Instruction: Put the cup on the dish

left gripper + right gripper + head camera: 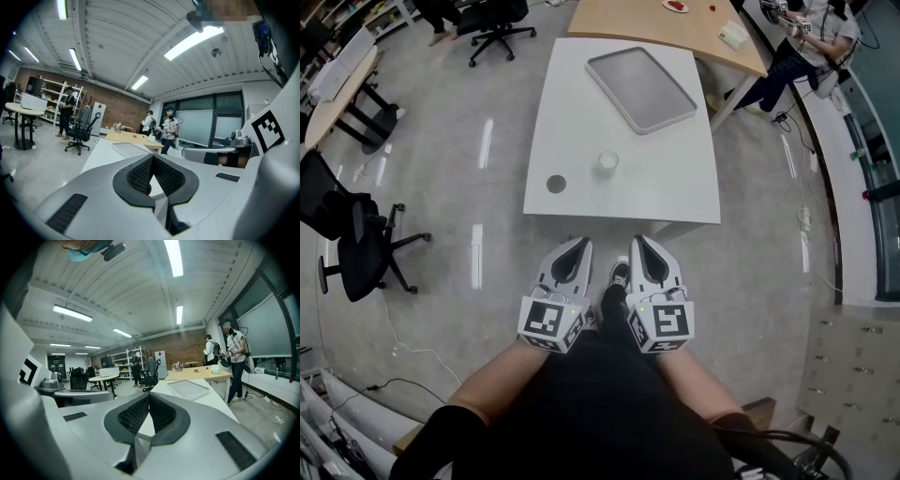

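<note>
White tabletop (675, 178) carries everything here, and the risks run from it downward. The one grey tray (642, 89) at its far side is the biggest flat thing in reach and could be mistaken for the target. The two tools, left gripper (580, 243) and right gripper (637, 241), hang side by side short of the table's near edge, each with jaws pressed together on nothing (neither is anywhere near the cup), so a reach made without spreading them first would likely knock the cup over. The single cup (607, 164), pale and upright toward the table's front, looks light and easy to tip. The single dish (556, 184), a small grey disc near the cup's left, gives little margin: a careless set-down could leave the cup overhanging or push the dish toward the edge.
</note>
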Available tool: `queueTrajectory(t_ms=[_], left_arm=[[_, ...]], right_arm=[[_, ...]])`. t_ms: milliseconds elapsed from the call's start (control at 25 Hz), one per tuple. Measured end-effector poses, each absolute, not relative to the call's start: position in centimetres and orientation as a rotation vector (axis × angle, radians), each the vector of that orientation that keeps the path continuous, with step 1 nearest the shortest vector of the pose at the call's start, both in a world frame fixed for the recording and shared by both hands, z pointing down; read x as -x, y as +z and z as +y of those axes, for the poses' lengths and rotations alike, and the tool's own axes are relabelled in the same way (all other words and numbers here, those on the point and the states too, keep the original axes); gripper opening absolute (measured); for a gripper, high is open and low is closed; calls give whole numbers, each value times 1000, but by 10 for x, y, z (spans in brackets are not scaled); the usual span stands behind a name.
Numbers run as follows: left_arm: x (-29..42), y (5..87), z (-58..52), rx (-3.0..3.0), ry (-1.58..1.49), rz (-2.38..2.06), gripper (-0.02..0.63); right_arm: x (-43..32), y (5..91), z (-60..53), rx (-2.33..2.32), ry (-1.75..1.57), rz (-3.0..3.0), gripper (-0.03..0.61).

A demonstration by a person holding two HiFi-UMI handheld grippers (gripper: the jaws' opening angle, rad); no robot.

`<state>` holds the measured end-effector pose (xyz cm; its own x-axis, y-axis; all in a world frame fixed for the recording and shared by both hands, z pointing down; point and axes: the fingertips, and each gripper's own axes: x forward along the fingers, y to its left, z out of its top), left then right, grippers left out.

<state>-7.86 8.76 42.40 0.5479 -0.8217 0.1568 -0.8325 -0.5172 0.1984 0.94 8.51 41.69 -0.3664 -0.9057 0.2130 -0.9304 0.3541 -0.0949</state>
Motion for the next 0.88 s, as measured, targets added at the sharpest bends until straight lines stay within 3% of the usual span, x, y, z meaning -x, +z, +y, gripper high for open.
queueTrajectory(t_ms=[880], left_arm=[[47,478,-106,-2359,181,-1593,5]], right_arm=[[-32,481,-106,-1343,377,-2560,14]])
